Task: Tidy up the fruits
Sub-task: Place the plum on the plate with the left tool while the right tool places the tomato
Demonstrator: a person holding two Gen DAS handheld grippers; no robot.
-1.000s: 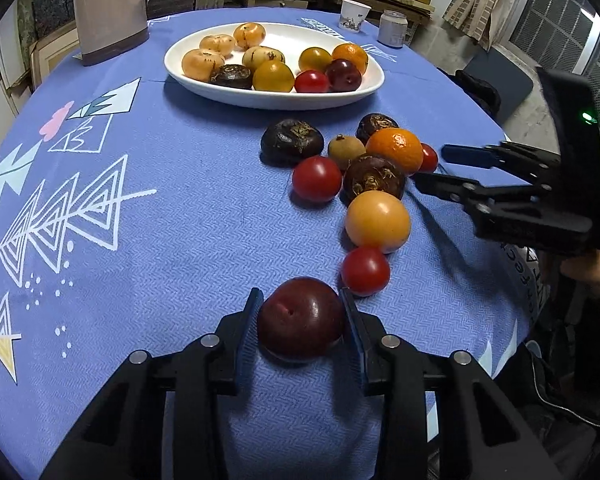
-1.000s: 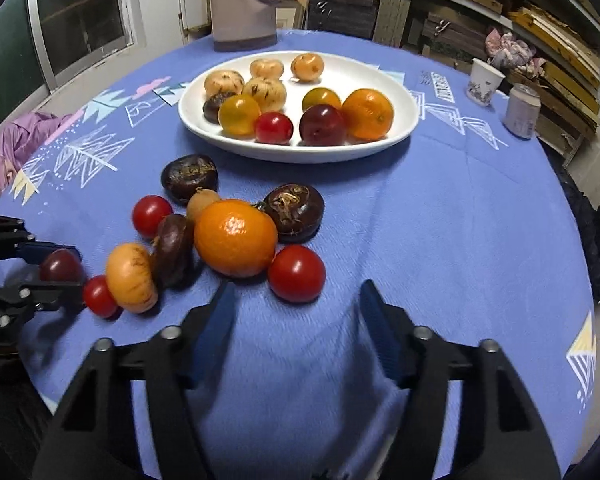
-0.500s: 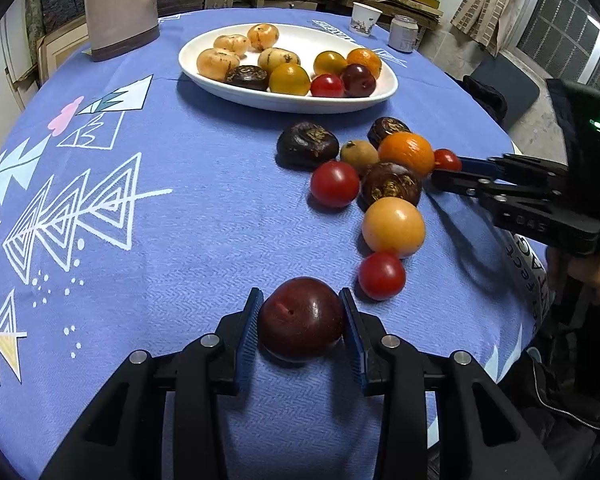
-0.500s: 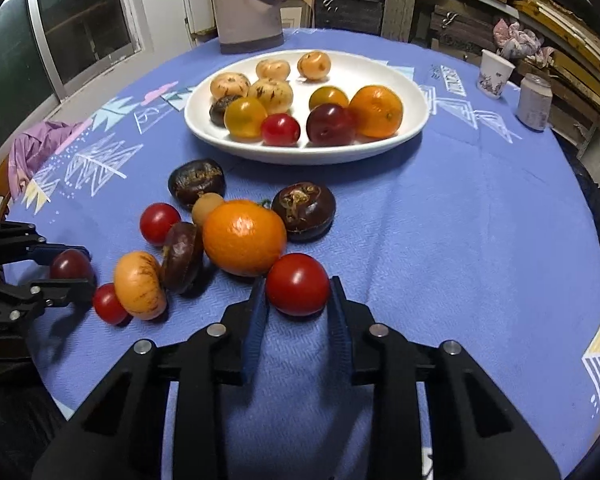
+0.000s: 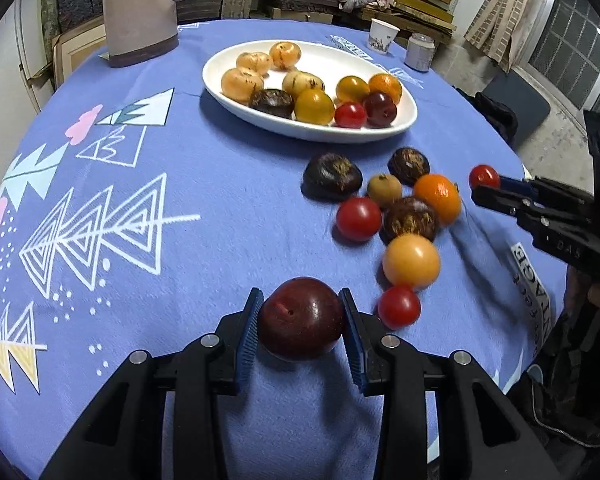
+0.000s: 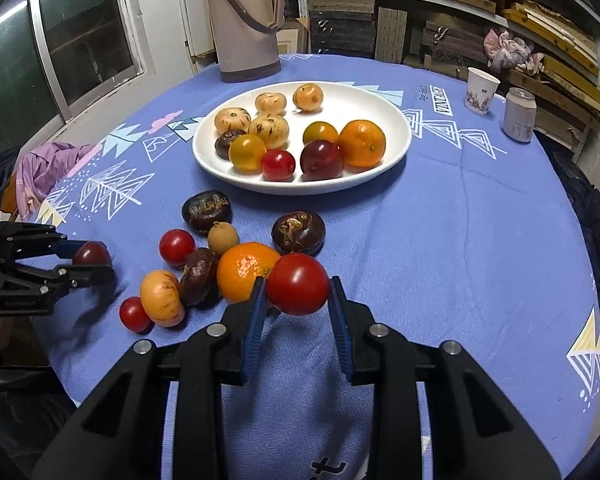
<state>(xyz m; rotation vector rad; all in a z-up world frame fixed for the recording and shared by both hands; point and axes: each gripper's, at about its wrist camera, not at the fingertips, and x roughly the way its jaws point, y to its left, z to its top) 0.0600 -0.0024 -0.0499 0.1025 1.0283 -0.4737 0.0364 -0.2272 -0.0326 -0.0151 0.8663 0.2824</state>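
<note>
1. The left gripper has its blue-padded fingers clamped on one dark red round plum, near the front edge of the round table with the blue patterned cloth.
2. The right gripper has its fingers clenched on one glossy red tomato, held just in front of the loose pile, clear of the cloth.
3. One white oval plate sits toward the middle of the table and carries ten fruits: four pale tan speckled round fruits, one dark brown one, two yellow tomatoes, one small red tomato, one dark plum and one orange mandarin.
4. Between the plate and the grippers eight fruits lie loose on the cloth, mostly touching one another: three dark brown wrinkled fruits, one small tan round fruit, one orange mandarin, one orange-yellow fruit and two red tomatoes.
5. At the far edge stand one beige thermos jug, one white paper cup and one grey can, the cup and can close together on the right.
</note>
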